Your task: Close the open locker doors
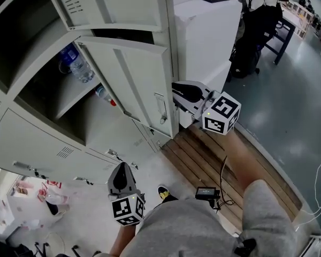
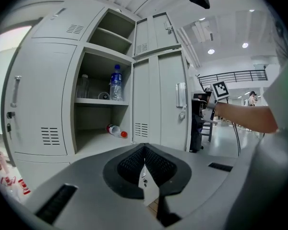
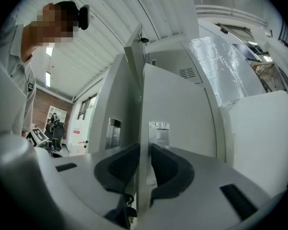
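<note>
Grey steel lockers (image 1: 21, 138) fill the left of the head view. One compartment (image 1: 69, 103) stands open; on its shelf a water bottle (image 1: 77, 66) is upright, and below it a red-capped bottle (image 1: 104, 95) lies on its side.

The left gripper (image 1: 122, 170) hangs low in front of the closed bottom row, well apart from any door. In its own view the jaws are together at the tips and nothing is between them.

To the right of the open compartment, the lower door (image 1: 136, 82) stands out from the locker front, with its long axis upright and its hinge side at the cabinet. Its free edge with the latch plate (image 1: 161, 108) is on the far right. Above it the upper door (image 1: 112, 4) is also swung out.

The right gripper (image 1: 177, 94) is at the free edge of the lower door. In the right gripper view the thin edge of the door runs upright between the two pads, and they appear to clamp it.

The open compartment lies to the left of this gripper, so the edge probably has to swing leftward toward the cabinet. The right hand is clearly the nearer one, and the upper door is not yet closed
</note>
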{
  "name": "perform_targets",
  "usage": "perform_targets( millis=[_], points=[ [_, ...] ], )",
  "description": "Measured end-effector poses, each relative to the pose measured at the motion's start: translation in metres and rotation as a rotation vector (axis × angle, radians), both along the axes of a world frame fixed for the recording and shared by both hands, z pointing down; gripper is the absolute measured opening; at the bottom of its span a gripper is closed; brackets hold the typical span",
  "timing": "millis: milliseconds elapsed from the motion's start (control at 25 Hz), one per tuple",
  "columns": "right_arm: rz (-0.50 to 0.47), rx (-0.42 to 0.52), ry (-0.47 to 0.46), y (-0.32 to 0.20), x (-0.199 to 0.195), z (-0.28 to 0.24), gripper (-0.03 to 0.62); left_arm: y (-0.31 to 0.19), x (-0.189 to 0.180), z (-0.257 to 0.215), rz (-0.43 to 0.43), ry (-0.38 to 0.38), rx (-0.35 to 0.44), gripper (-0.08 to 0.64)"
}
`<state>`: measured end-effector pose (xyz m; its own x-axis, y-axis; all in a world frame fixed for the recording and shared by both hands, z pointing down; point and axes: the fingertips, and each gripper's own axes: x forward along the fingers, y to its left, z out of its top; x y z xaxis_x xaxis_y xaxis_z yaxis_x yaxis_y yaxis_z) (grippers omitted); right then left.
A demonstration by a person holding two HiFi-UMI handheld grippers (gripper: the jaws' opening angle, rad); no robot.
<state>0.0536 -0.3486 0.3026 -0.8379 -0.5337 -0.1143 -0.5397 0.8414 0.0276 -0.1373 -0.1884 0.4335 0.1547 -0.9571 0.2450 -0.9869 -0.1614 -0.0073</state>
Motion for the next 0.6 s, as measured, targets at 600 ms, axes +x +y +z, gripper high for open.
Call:
perform_targets(
  millis=[600],
  points=[
    [-0.068,-0.050,0.027,-0.052,-0.054,0.004,0.089,0.008,-0.015,0.002,-0.052,-0.012,-0.010,0.006]
  ],
)
